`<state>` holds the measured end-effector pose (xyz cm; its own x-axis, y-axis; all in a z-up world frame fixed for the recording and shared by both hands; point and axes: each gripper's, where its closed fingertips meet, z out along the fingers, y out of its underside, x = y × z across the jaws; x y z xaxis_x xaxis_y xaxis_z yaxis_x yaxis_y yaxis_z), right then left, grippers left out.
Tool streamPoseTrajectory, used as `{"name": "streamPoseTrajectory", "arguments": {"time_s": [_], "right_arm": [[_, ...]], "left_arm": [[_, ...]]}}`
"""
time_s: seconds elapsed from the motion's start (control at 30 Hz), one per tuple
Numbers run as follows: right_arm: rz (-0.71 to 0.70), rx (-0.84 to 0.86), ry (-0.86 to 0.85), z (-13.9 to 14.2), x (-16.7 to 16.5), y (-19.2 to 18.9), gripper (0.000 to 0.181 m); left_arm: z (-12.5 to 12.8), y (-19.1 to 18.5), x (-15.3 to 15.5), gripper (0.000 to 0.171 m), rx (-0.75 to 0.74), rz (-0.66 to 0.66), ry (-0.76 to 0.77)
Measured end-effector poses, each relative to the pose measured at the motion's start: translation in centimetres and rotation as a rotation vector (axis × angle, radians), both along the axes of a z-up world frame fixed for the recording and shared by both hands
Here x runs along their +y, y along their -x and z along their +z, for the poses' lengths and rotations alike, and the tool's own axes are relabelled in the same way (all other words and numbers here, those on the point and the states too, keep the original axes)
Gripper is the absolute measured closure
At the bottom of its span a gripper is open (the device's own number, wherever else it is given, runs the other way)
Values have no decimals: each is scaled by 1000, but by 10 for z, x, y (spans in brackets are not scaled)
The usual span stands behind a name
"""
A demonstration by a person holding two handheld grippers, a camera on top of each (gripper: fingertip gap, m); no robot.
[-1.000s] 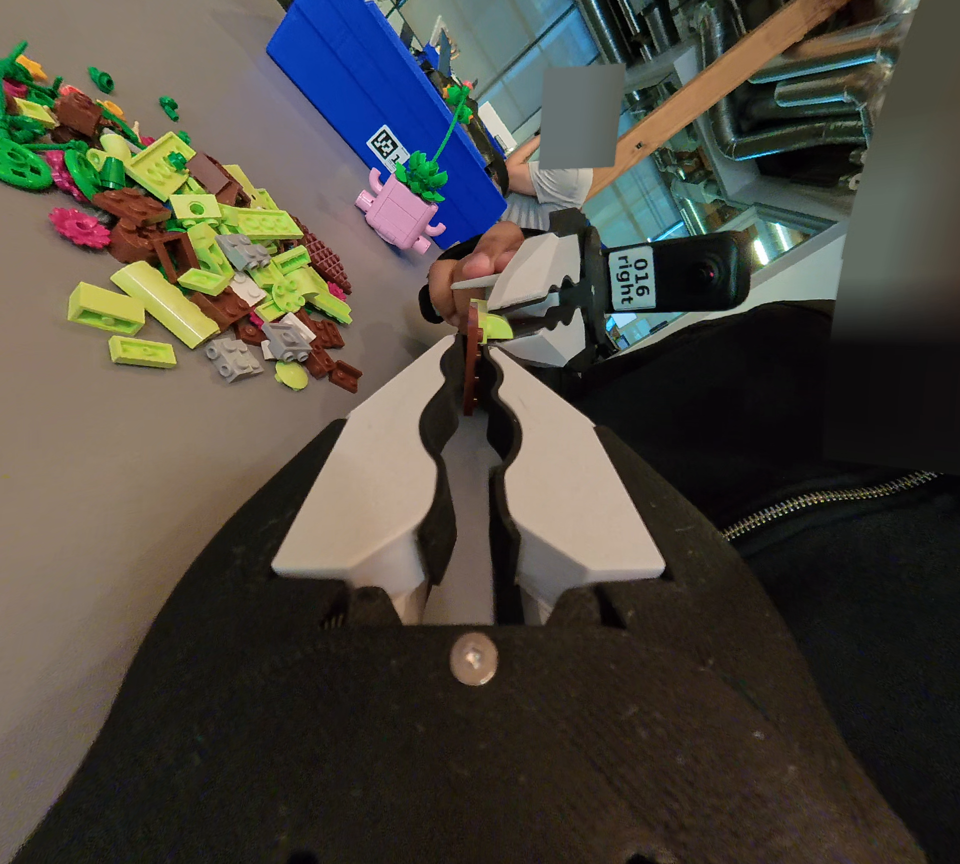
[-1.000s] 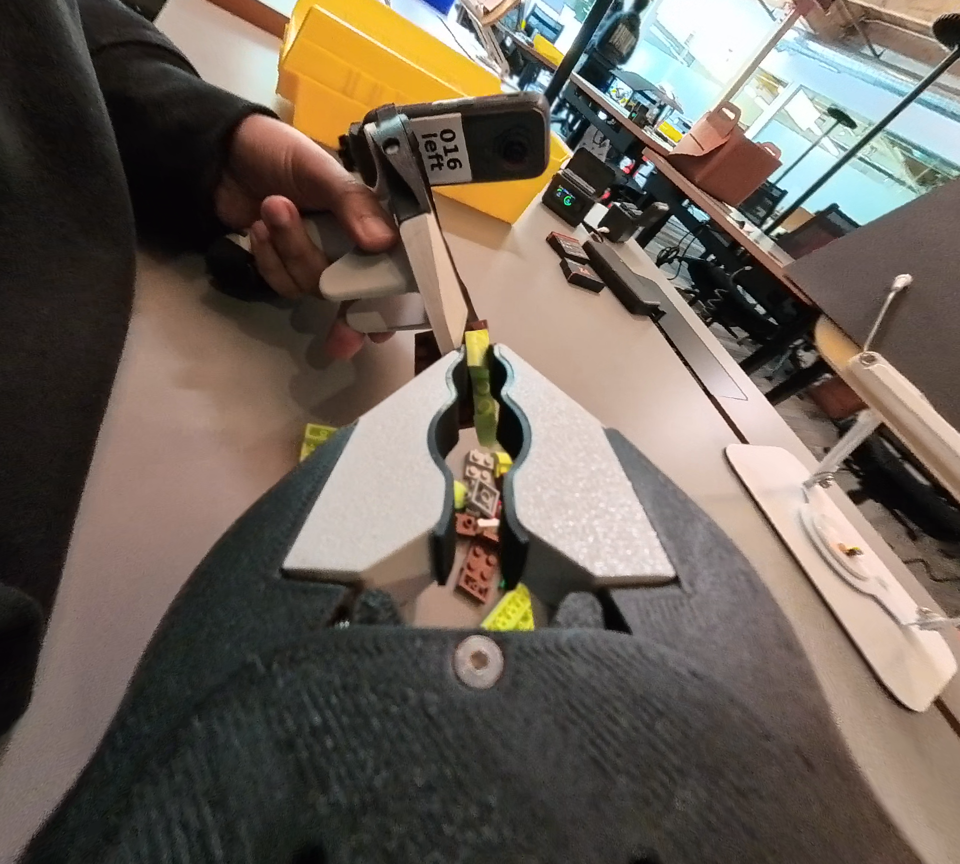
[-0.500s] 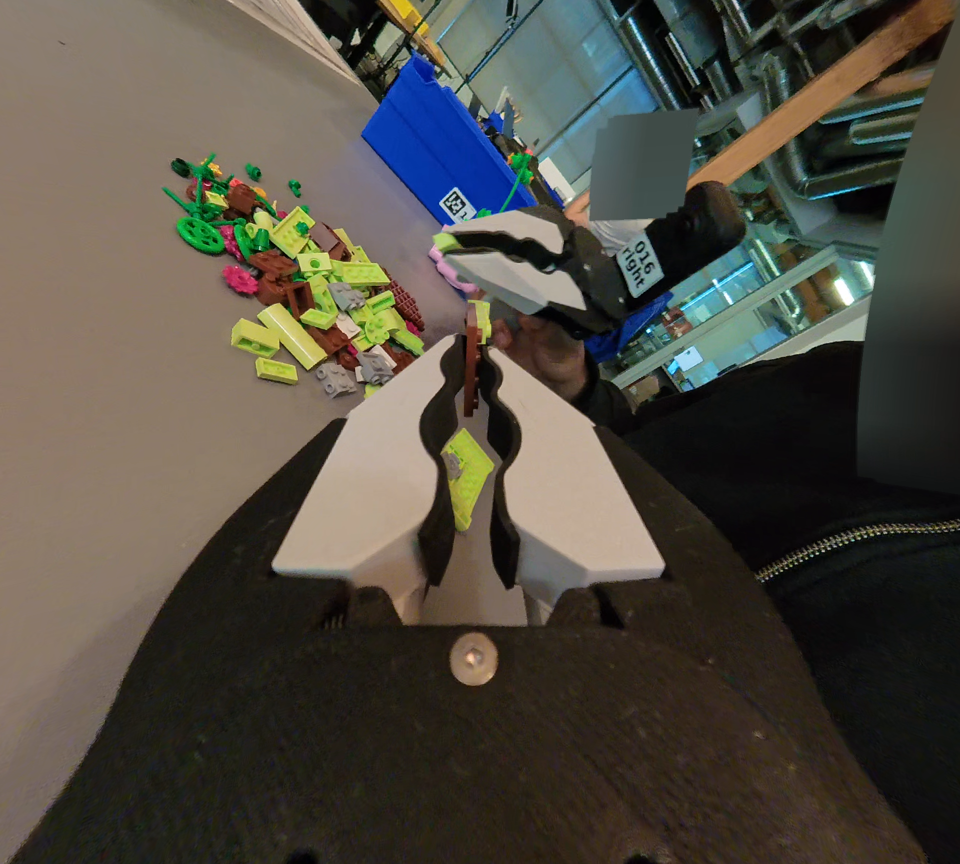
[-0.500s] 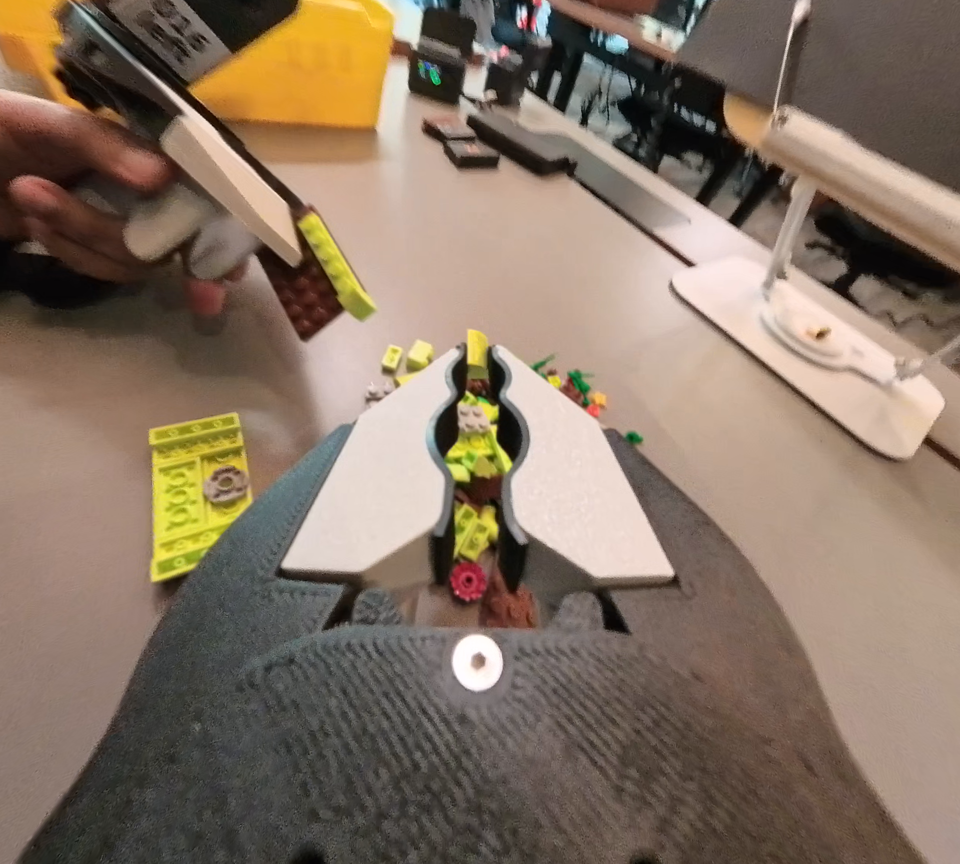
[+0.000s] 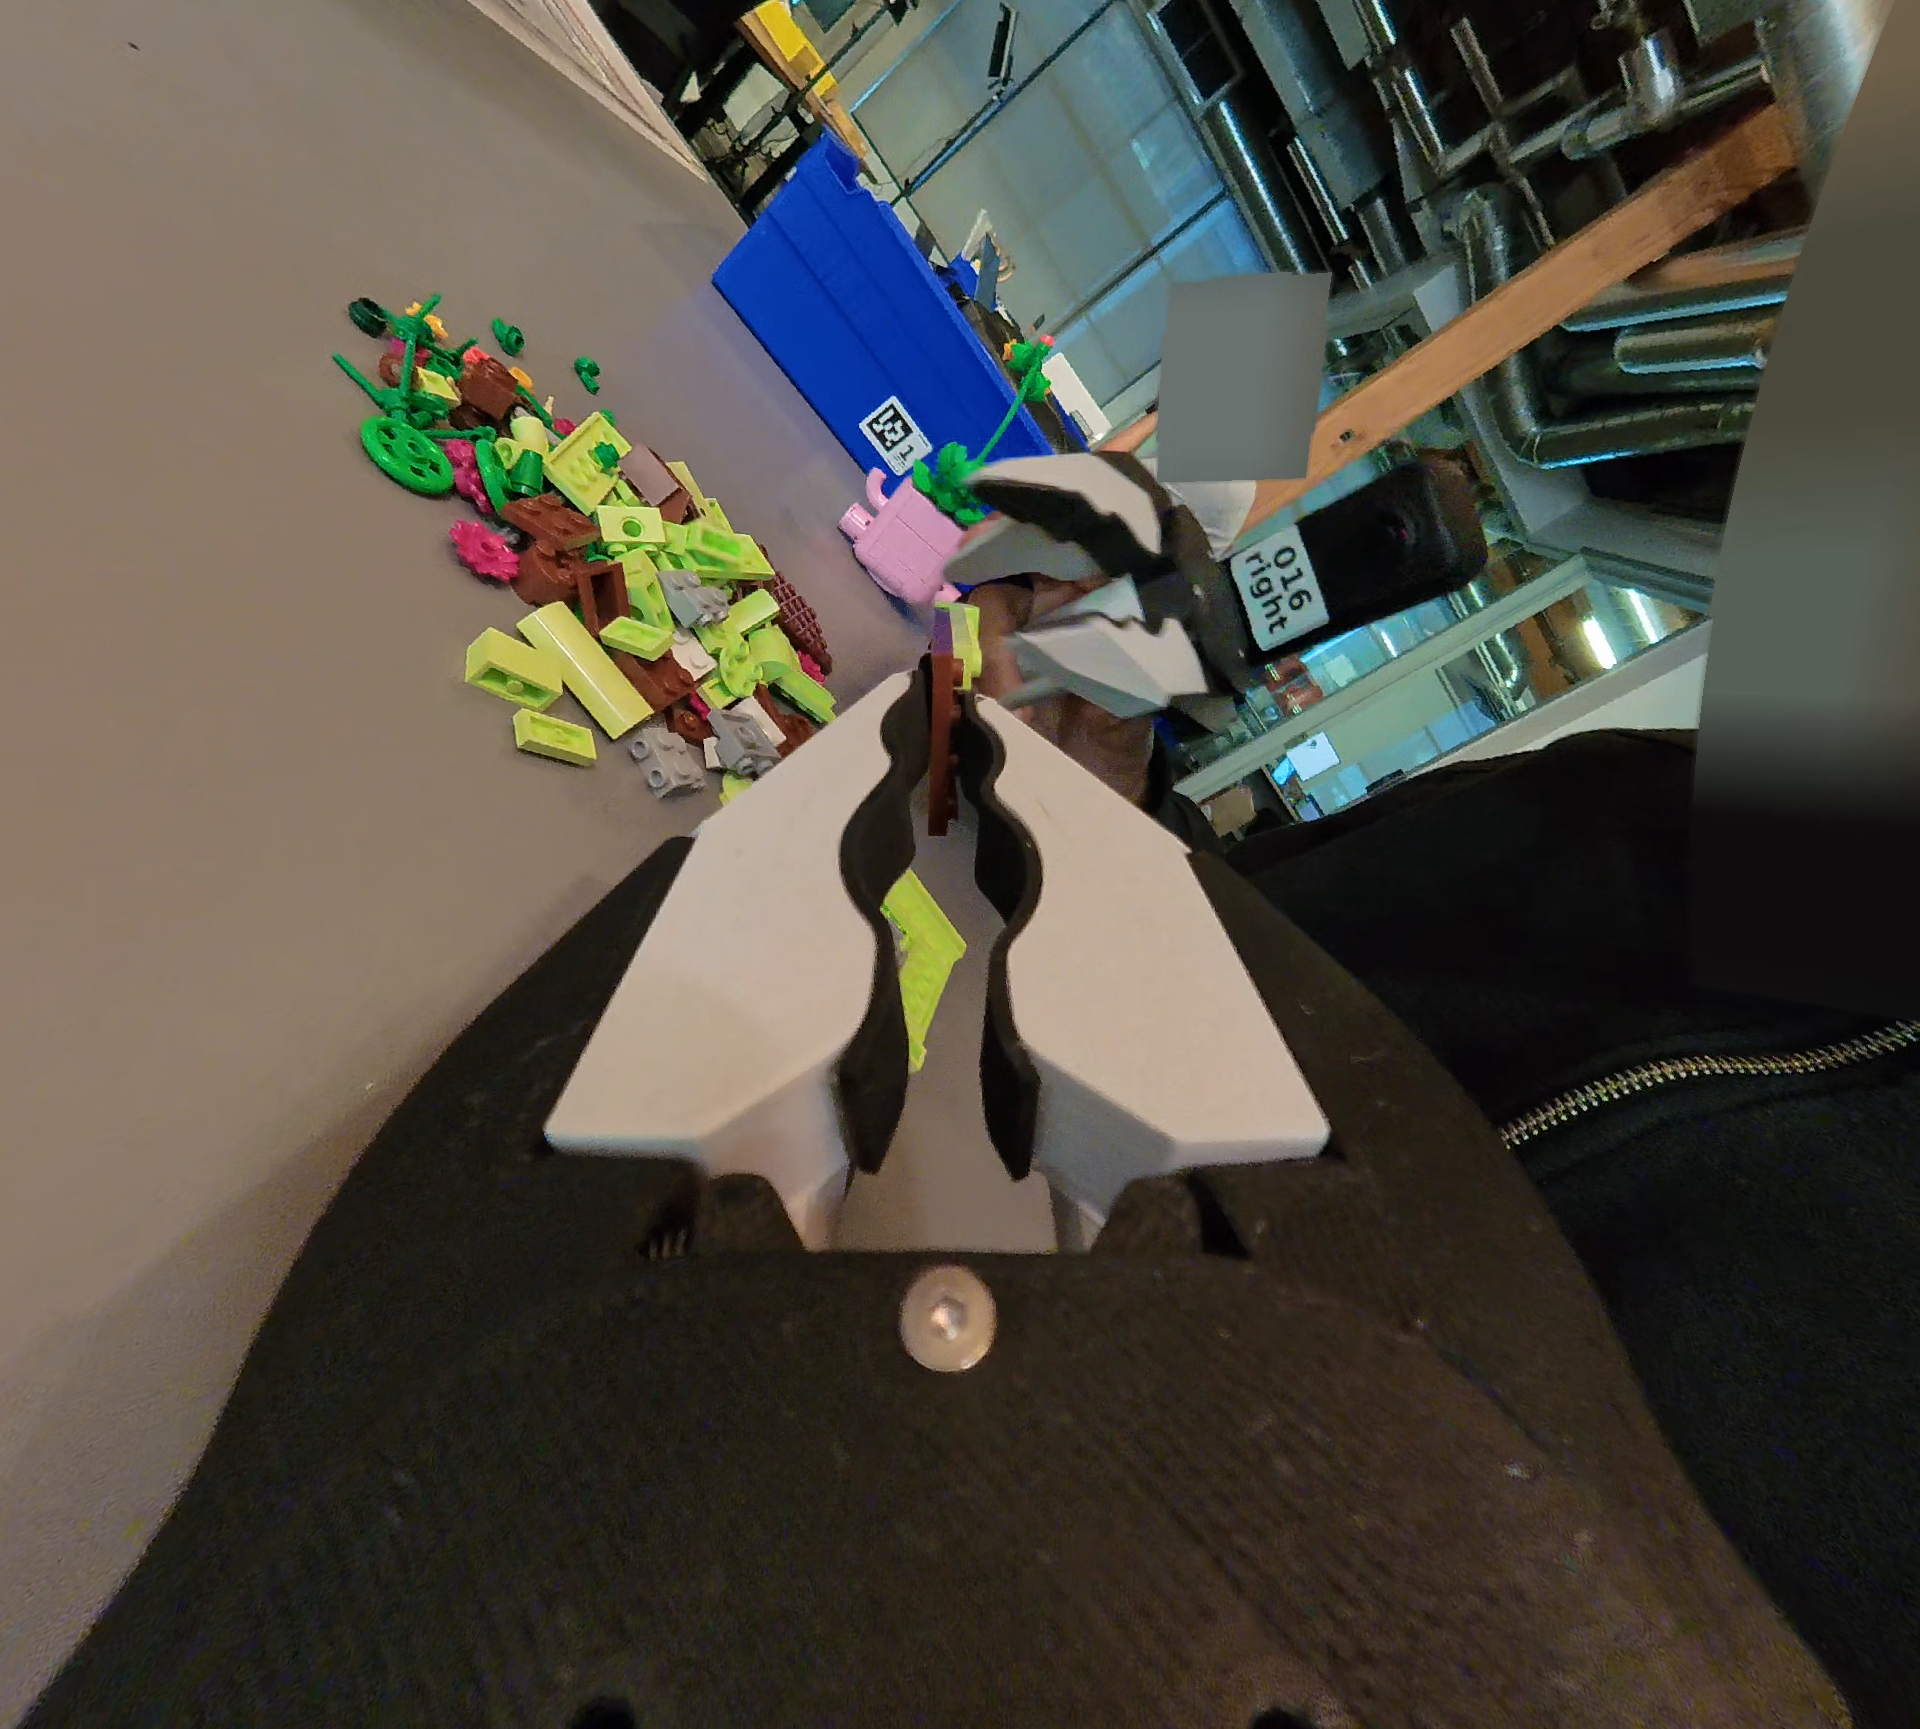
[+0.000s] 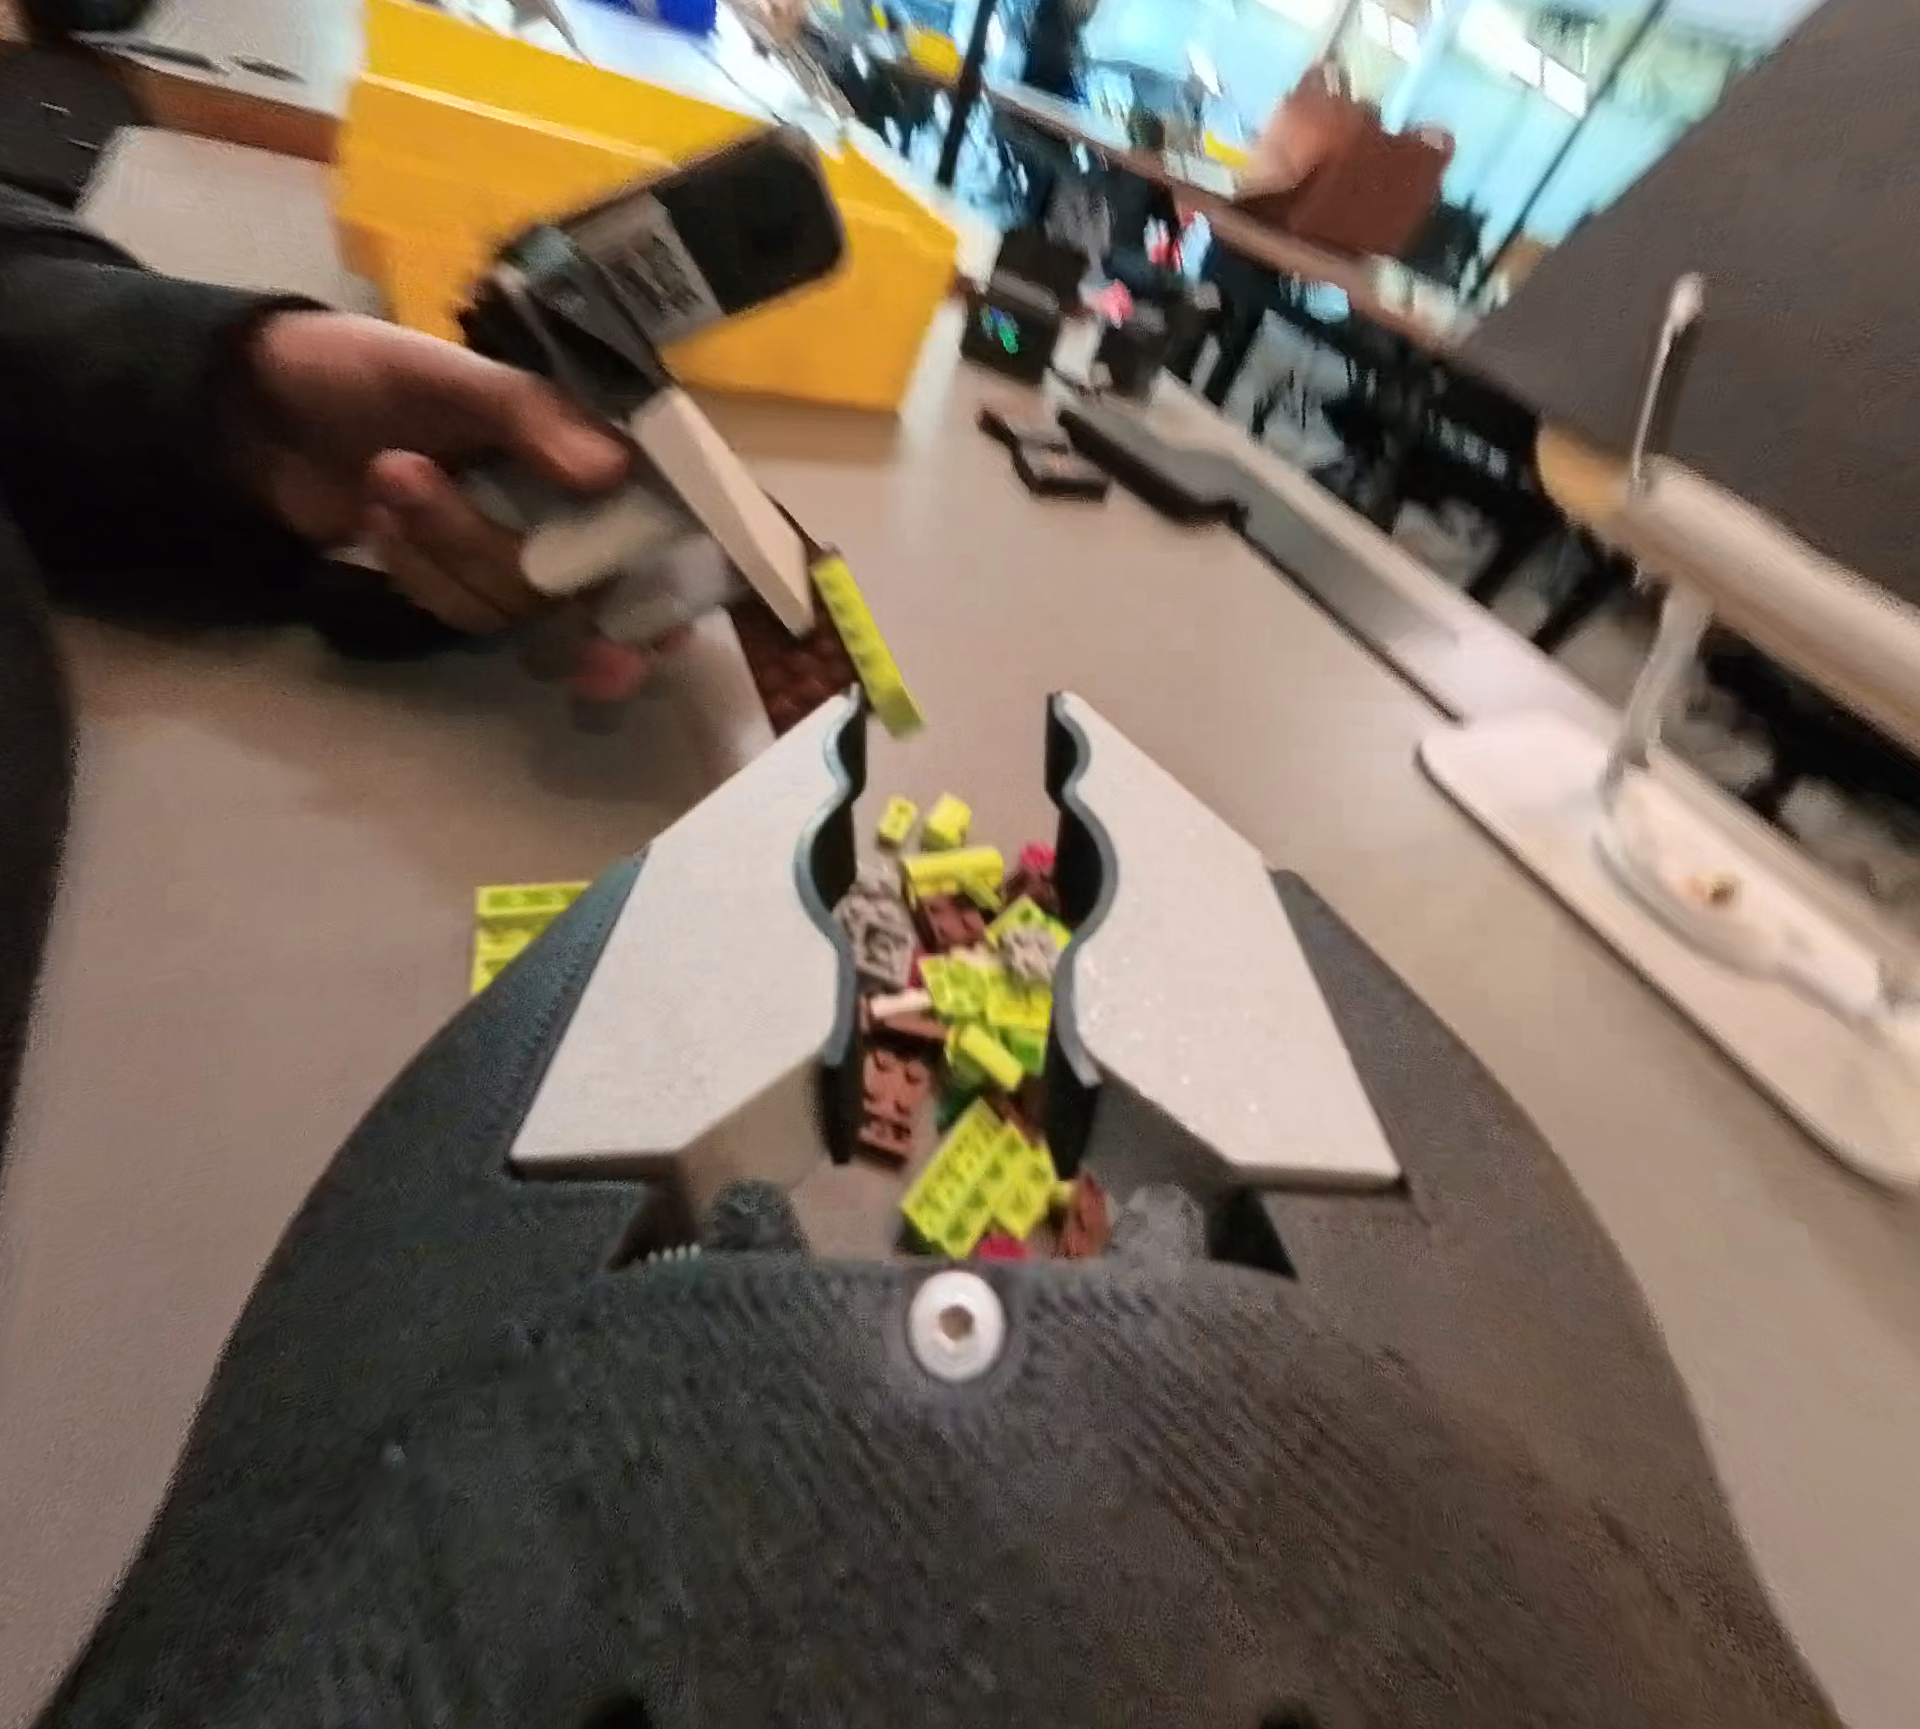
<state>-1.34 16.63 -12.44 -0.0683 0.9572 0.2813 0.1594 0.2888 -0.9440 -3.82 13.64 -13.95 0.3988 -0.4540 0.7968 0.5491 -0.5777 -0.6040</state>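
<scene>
We note the brown plate (image 5: 943, 749) with a lime piece (image 5: 961, 635) on it, edge-on in the closed jaws of the left gripper (image 5: 943, 703), above the worktop (image 5: 208, 640). Right gripper (image 6: 958, 718): jaws apart, empty, over the brick pile (image 6: 961, 983). Best to keep the grip steady.

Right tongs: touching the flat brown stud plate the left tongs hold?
Apart. In the left wrist view the open right tongs sit beyond the flat brown stud plate clamped in the left tongs, with a visible gap.
</scene>
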Motion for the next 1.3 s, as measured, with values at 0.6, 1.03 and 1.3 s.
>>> {"name": "streamPoseTrajectory", "arguments": {"time_s": [0.6, 1.03, 1.3], "right_arm": [[159, -5, -179, -4, -39, -3, 175], [208, -20, -196, -7, -51, -3, 176], [190, -89, -196, -15, -49, -5, 176]], "left_arm": [[10, -18, -19, 170, -33, -170, -67], [10, -28, -16, 168, -62, -180, -56], [1, -31, -15, 168, -7, -169, -14]]}}
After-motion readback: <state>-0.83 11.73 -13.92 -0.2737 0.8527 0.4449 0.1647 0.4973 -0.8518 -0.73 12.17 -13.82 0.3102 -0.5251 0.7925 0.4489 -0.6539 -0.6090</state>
